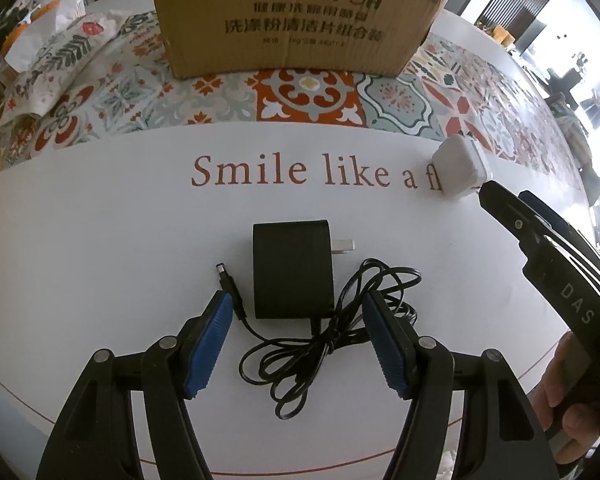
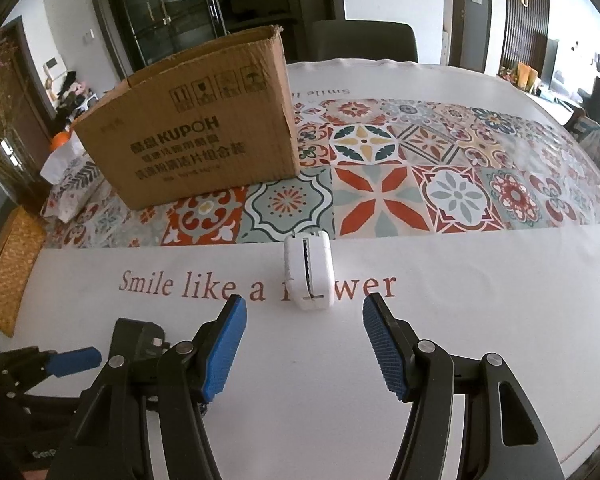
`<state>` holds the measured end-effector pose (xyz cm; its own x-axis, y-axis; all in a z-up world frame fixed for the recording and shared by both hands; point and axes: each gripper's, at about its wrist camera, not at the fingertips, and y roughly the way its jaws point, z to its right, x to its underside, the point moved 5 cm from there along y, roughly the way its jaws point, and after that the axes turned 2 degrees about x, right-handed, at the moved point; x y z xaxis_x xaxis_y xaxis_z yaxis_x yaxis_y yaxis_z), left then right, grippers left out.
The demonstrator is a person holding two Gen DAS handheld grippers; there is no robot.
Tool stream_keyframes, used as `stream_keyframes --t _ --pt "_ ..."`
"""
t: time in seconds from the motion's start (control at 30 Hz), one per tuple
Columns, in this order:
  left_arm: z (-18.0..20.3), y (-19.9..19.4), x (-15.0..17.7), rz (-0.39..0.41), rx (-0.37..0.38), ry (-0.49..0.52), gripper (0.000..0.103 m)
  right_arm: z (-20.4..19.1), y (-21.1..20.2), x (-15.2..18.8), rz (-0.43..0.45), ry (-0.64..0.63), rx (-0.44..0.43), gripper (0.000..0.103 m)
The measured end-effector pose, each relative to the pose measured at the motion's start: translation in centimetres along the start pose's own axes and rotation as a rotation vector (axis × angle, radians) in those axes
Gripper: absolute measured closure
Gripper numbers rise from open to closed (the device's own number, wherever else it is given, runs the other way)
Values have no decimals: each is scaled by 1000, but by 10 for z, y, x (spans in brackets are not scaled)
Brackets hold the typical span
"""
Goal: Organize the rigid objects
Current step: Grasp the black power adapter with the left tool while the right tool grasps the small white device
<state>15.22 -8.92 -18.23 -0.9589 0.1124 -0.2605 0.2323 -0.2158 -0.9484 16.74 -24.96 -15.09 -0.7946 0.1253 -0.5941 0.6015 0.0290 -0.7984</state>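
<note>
A black power adapter (image 1: 292, 270) with a tangled black cord (image 1: 320, 344) lies on the white table. My left gripper (image 1: 298, 312) is open, its blue pads on either side of the adapter's near end and cord. A white charger plug (image 2: 309, 272) stands on the table just ahead of my open right gripper (image 2: 304, 308); it also shows in the left wrist view (image 1: 458, 170). The adapter shows at the lower left of the right wrist view (image 2: 138, 340). An open cardboard box (image 2: 196, 120) stands behind on the patterned runner, also in the left wrist view (image 1: 296, 16).
A patterned cloth bag (image 1: 56, 68) lies left of the box. A woven mat (image 2: 14, 268) sits at the table's left edge. A dark chair (image 2: 364, 42) stands behind the table. My right gripper's arm (image 1: 548, 264) reaches in from the right.
</note>
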Motion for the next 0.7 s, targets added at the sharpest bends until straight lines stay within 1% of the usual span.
stream_keyframes --t 0.13,0.33,0.43,0.5,0.7 --pt "0 5 -1 -7 9 -5 37 1 6 2 -13 1 -1 41" --pt "0 9 -4 -3 38 -15 42 1 15 2 -29 4 -13 41" --pt "1 8 -3 -19 60 -22 44 1 19 2 -35 6 -16 41" --pt "1 2 -3 3 32 -7 44 0 17 2 -31 1 -20 41" --pt "0 -2 -4 31 41 -8 44 -3 11 -1 0 -14 -12 41"
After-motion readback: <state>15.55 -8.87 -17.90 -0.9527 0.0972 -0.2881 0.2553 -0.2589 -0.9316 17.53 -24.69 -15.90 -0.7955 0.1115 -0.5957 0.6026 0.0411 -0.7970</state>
